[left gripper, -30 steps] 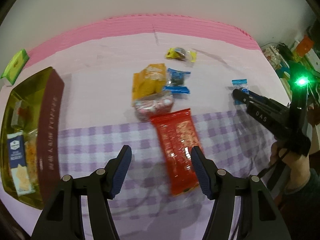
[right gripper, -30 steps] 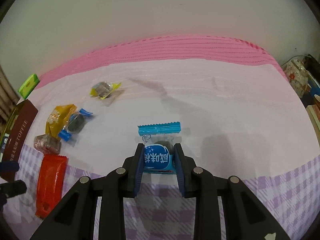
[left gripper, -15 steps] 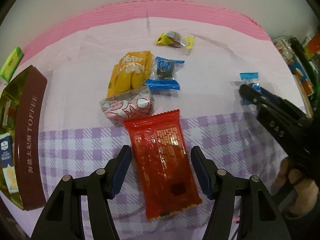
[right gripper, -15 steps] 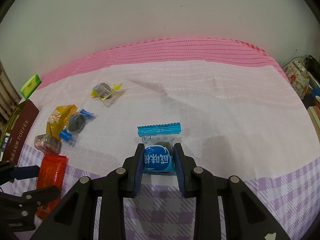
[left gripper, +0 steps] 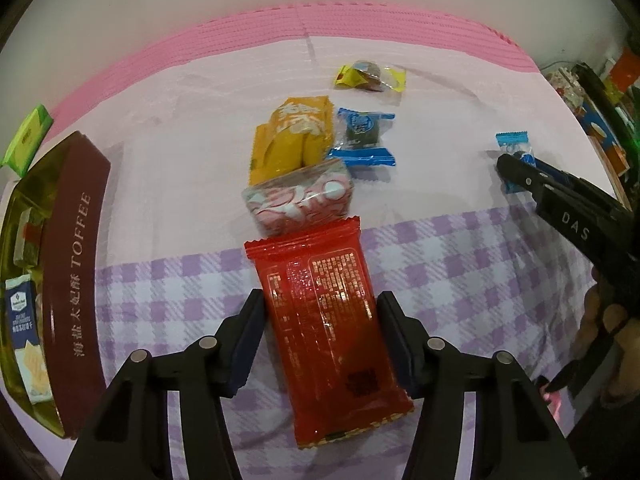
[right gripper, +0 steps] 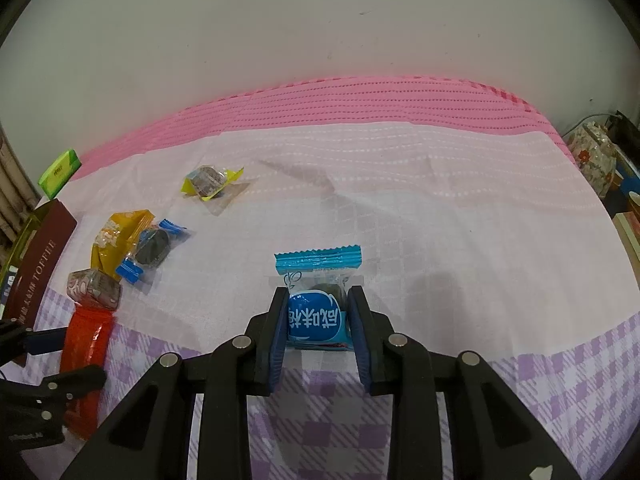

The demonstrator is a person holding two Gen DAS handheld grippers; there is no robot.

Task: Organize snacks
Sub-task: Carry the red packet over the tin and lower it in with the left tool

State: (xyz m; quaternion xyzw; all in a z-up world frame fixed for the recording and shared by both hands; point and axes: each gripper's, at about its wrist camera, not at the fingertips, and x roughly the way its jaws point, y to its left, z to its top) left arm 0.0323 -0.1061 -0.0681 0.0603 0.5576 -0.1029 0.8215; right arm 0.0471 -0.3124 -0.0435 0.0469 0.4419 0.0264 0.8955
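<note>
My left gripper (left gripper: 320, 312) is open, its fingers either side of a red snack packet (left gripper: 326, 316) that lies on the checked cloth; it also shows in the right wrist view (right gripper: 86, 344). My right gripper (right gripper: 318, 308) is shut on a blue snack packet (right gripper: 316, 304) resting on the cloth, seen from the left wrist view (left gripper: 514, 150). Beyond the red packet lie a pink-white wrapped snack (left gripper: 300, 198), a yellow packet (left gripper: 294, 140), a blue-wrapped dark cookie (left gripper: 360, 136) and a yellow-wrapped candy (left gripper: 370, 76).
A brown and gold toffee box (left gripper: 56, 268) with packets inside stands at the left. A small green box (left gripper: 28, 138) lies behind it. A white wall runs behind the pink mat (right gripper: 360, 104). Cluttered shelves (left gripper: 600, 100) stand at the right.
My left gripper has moved forward and lower, so the red packet now lies between its open fingers. The right gripper has stayed shut on the blue packet in place.
</note>
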